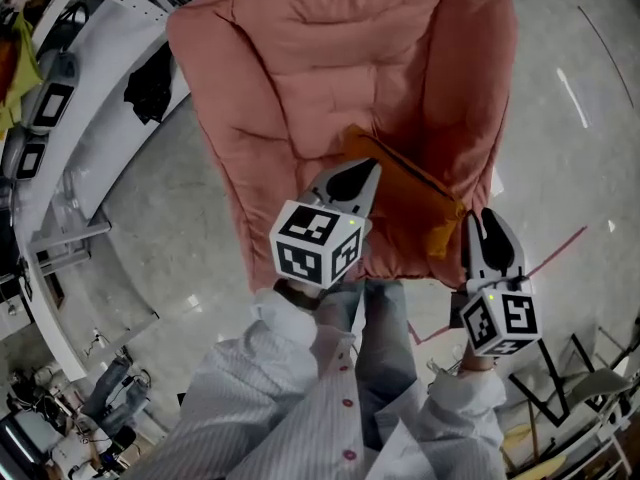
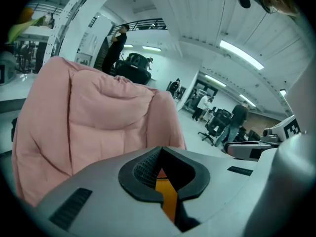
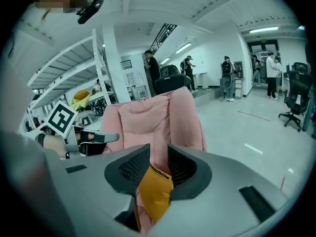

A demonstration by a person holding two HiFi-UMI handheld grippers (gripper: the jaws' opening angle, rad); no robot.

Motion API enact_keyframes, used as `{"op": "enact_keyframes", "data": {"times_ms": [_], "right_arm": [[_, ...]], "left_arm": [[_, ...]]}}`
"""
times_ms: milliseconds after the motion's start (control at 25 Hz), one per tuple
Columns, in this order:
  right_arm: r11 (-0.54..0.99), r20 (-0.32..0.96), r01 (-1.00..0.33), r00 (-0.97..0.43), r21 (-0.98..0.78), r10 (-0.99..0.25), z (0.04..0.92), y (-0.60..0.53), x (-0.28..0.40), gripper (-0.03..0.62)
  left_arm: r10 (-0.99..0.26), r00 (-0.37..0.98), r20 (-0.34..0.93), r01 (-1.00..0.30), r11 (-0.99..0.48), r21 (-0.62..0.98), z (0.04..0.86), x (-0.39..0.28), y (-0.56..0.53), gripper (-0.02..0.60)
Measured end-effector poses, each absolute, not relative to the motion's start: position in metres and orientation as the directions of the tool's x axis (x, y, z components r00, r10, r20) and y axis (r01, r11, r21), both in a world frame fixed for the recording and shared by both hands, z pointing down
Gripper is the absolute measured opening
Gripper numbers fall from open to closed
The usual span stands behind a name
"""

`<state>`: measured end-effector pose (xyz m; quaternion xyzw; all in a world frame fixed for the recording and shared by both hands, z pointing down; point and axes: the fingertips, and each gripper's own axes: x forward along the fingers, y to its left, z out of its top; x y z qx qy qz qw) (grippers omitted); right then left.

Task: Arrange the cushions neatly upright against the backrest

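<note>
Toward twelve o'clock stands the backrest [image 1: 340, 38]; the orange cushion [image 1: 410, 193] runs ten-to-four; the left hand-held gripper [image 1: 351, 175] pinches it; the right hand-held gripper [image 1: 488, 220] stands apart around its corner.

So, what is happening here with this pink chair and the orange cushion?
A person holds a tool in each hand over a pink padded chair. The left hand-held gripper is shut on one edge of the orange cushion that lies in the chair. The right hand-held gripper has the cushion's other corner between its jaws, but they stand apart. The cushion does not yet stand neatly upright against the backrest.
</note>
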<state>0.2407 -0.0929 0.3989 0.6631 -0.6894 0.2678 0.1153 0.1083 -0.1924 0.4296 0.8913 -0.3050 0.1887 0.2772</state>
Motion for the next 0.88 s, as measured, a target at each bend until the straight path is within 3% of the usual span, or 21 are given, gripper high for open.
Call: {"op": "enact_keyframes", "data": {"times_ms": [200,600,880], "right_arm": [[-0.089,0.559,-0.972,-0.049,-0.218,-0.828,0.438,-0.094,0.249,0.143],[-0.175,0.628,-0.964,0.01,-0.2,-0.778,0.482,-0.097,0.258,0.21],[-0.173,0.642,-0.961,-0.006,-0.215,-0.766,0.504,-0.1,0.26,0.216]], "left_arm": [[-0.445,0.709,0.547,-0.685,-0.617,0.387,0.489,0.097,-0.218,0.013],[-0.317,0.642,0.698,-0.727,-0.541,0.423,0.617,0.092,-0.268,0.293],[-0.254,0.623,0.74,-0.736,-0.51,0.445,0.674,0.1,-0.286,0.359]]}}
